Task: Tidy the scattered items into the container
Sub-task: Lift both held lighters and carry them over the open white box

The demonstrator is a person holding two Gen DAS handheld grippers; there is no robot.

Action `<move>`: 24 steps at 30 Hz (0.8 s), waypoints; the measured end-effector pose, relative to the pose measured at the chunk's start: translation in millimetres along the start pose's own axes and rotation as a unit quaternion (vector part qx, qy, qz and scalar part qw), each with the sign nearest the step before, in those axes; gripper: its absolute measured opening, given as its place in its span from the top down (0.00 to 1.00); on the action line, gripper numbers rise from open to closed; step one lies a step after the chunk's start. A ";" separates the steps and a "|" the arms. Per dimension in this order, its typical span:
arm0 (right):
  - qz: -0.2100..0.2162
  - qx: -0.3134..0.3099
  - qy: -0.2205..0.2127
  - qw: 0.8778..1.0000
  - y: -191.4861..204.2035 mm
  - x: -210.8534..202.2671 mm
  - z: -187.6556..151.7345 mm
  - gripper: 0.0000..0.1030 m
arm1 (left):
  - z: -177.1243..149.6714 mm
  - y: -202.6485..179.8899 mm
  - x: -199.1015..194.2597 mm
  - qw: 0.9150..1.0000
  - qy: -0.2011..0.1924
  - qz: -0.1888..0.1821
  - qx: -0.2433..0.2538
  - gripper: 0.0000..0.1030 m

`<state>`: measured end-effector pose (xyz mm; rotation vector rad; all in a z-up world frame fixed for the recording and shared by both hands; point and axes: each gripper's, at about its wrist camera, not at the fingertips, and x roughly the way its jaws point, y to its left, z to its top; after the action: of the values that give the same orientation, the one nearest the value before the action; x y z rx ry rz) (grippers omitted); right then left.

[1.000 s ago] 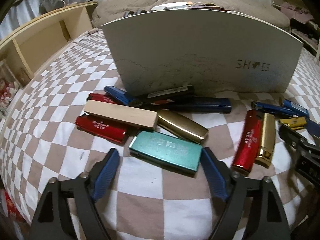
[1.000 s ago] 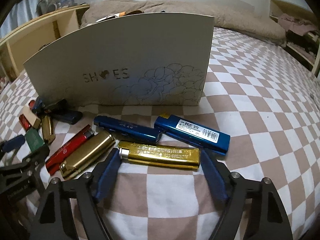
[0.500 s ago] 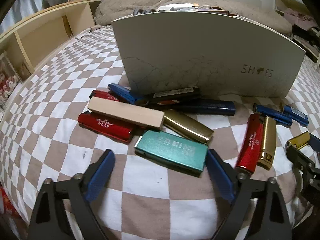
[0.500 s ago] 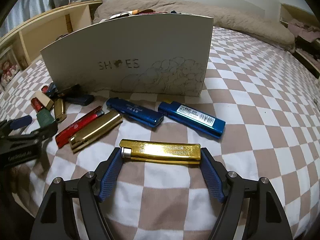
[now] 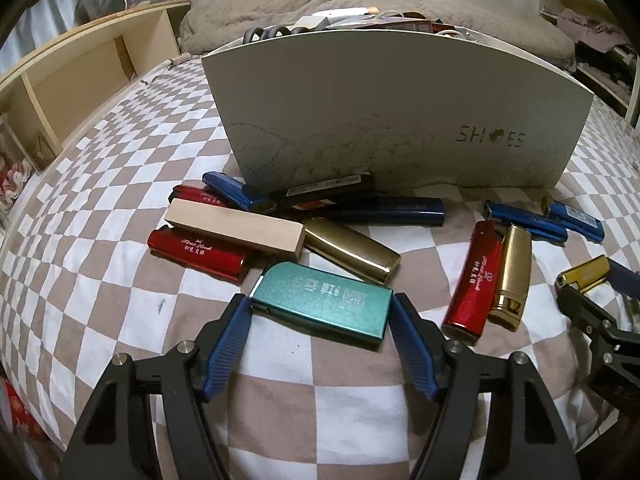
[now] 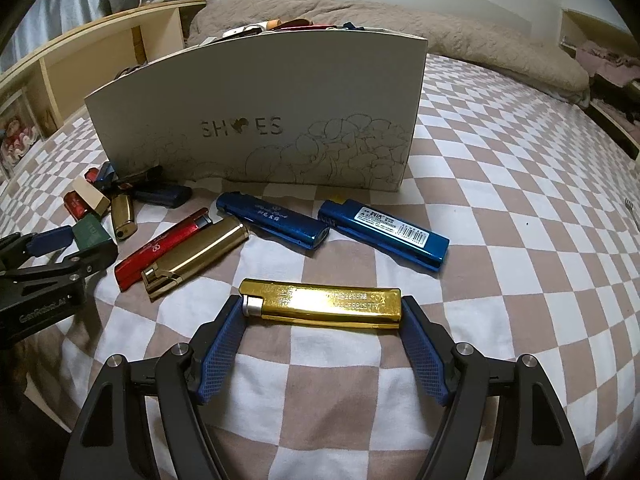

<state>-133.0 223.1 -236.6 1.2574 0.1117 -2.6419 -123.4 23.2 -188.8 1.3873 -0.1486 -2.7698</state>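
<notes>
Left gripper: jaws have just been closing and now clamp the teal lighter end to end, blue pads touching both short ends. The lighter lies on the checkered bedspread.

Right gripper: closed on the gold lighter lengthwise, a pad at each end.

White shoe box stands upright at 12 o'clock of the left gripper, well beyond the lighter, with items showing above its rim.

Loose lighters between: a beige block, a red lighter at 10 o'clock; two blue lighters at 12 o'clock of the right gripper.
</notes>
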 end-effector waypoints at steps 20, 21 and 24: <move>0.027 0.014 -0.062 0.998 2.5 -38.1 48.2 0.25 | 24.4 0.0 -53.7 0.996 -0.072 -0.048 -0.017 0.31; 0.027 0.013 -0.069 0.997 1.9 -42.6 50.4 0.25 | 25.8 -0.7 -57.9 0.996 -0.078 -0.050 -0.016 0.31; 0.028 0.013 -0.084 0.996 0.1 -56.1 55.2 0.25 | 29.5 -0.2 -68.7 0.994 -0.090 -0.061 -0.022 0.31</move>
<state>-140.4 223.1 -158.3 1.0235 0.0144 -2.6963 -105.9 30.8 -116.6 1.1728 -0.0091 -2.9775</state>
